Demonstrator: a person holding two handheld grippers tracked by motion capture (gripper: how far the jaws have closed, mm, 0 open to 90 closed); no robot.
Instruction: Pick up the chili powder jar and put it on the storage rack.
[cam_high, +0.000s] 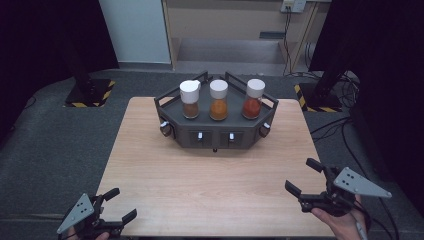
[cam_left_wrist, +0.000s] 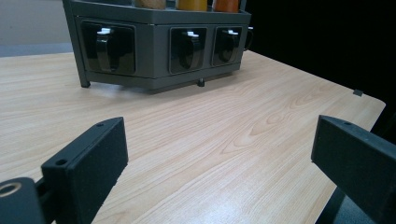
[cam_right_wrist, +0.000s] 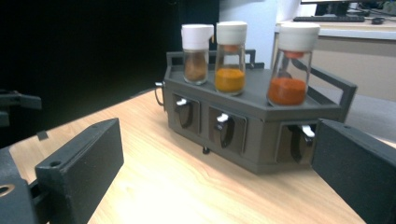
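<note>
A dark grey spice rack (cam_high: 216, 131) stands at the back middle of the wooden table (cam_high: 210, 185). On its top tray stand three white-capped glass jars: brown spice (cam_high: 190, 100), orange spice (cam_high: 218, 100) and red spice (cam_high: 253, 99). My left gripper (cam_high: 124, 202) hovers open at the table's front left corner, nothing between its jaws. My right gripper (cam_high: 300, 174) is open near the front right edge, also holding nothing. The left gripper (cam_left_wrist: 219, 154) faces the rack (cam_left_wrist: 159, 51) from afar. The right gripper (cam_right_wrist: 215, 158) looks at the rack (cam_right_wrist: 252, 121) and its jars (cam_right_wrist: 230, 56).
The rack's front faces carry small recessed compartments with white-tipped handles (cam_high: 200, 136). Bare tabletop lies between both grippers and the rack. Beyond the table are grey floor, black stand bases with yellow-striped tape (cam_high: 90, 92) and cables (cam_high: 345, 90) at the right.
</note>
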